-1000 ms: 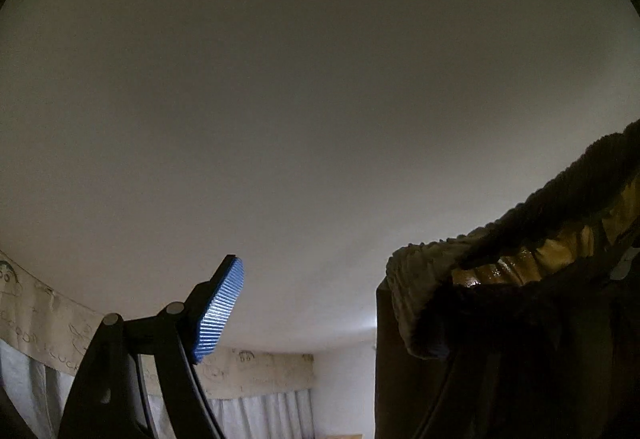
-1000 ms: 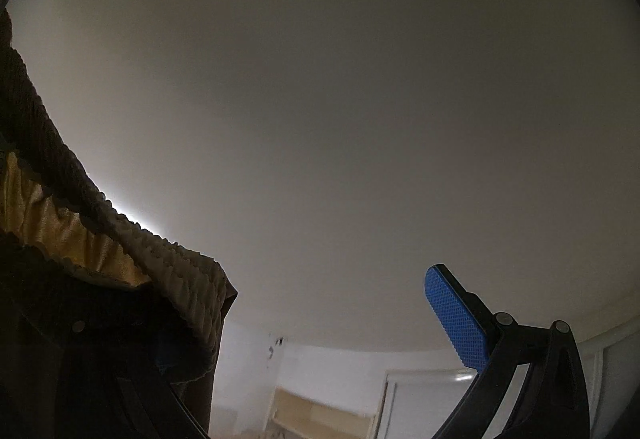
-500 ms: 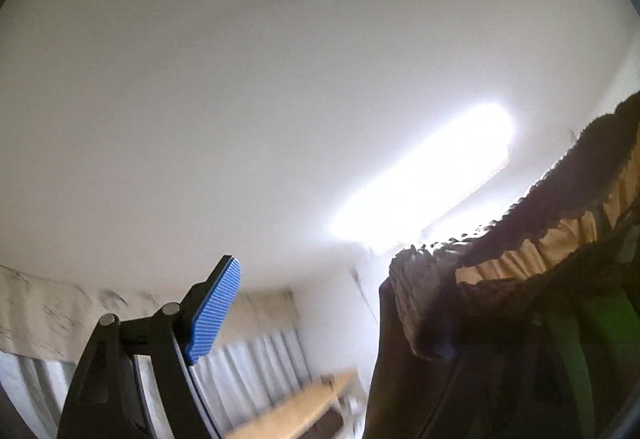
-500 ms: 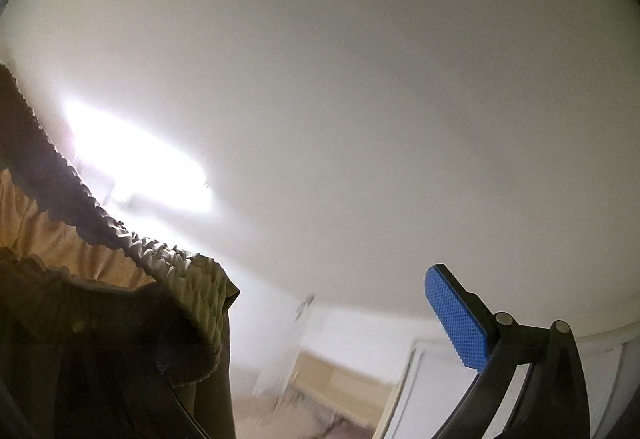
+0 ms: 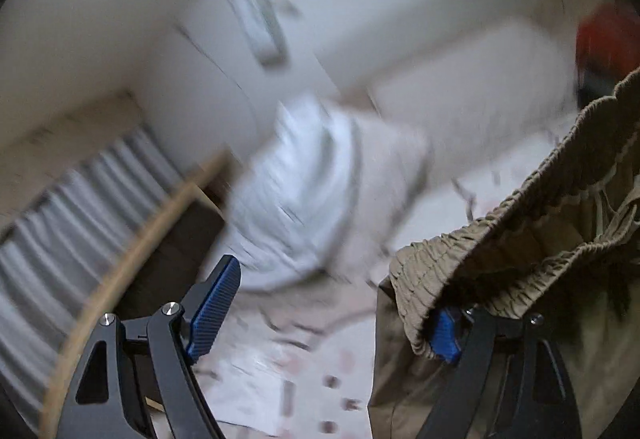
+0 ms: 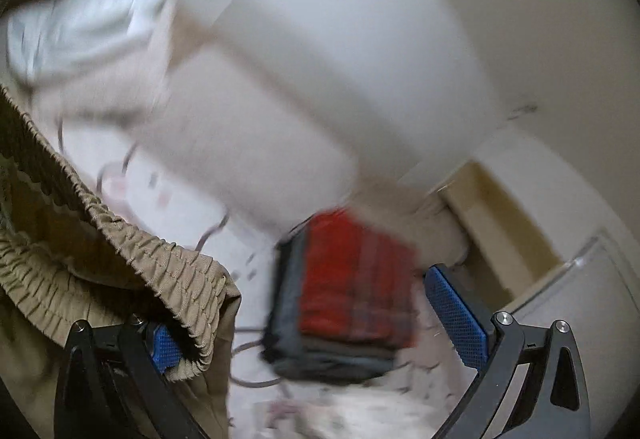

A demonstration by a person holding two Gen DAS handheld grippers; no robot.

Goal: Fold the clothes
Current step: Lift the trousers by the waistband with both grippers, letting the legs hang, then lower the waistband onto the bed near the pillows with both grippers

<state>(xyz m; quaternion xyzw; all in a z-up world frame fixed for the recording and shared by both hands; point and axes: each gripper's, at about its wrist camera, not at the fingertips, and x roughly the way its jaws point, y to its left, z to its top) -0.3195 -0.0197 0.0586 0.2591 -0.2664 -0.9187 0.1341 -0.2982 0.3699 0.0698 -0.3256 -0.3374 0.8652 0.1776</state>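
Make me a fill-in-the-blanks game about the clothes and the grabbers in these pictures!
1. The elastic waistband of the khaki trousers hangs over one finger of each ____.
2. The grip pads on the fingers are coloured ____.
3. The top garment of the folded stack is ____.
4. On the bedsheet, the crumpled cloth is pale ____.

Missing words: gripper, blue, red, blue

Between the spread fingers of the left gripper (image 5: 332, 315) the way lies open down to the patterned bedsheet (image 5: 304, 371), with only a crumpled white bundle (image 5: 296, 195) farther on. The khaki trousers (image 5: 520, 251) drape over its right-hand finger, blocking that side. Ahead of the right gripper (image 6: 316, 323) a folded red-and-dark stack (image 6: 344, 287) (blurred) sits squarely in the gap, trousers crowding the left.
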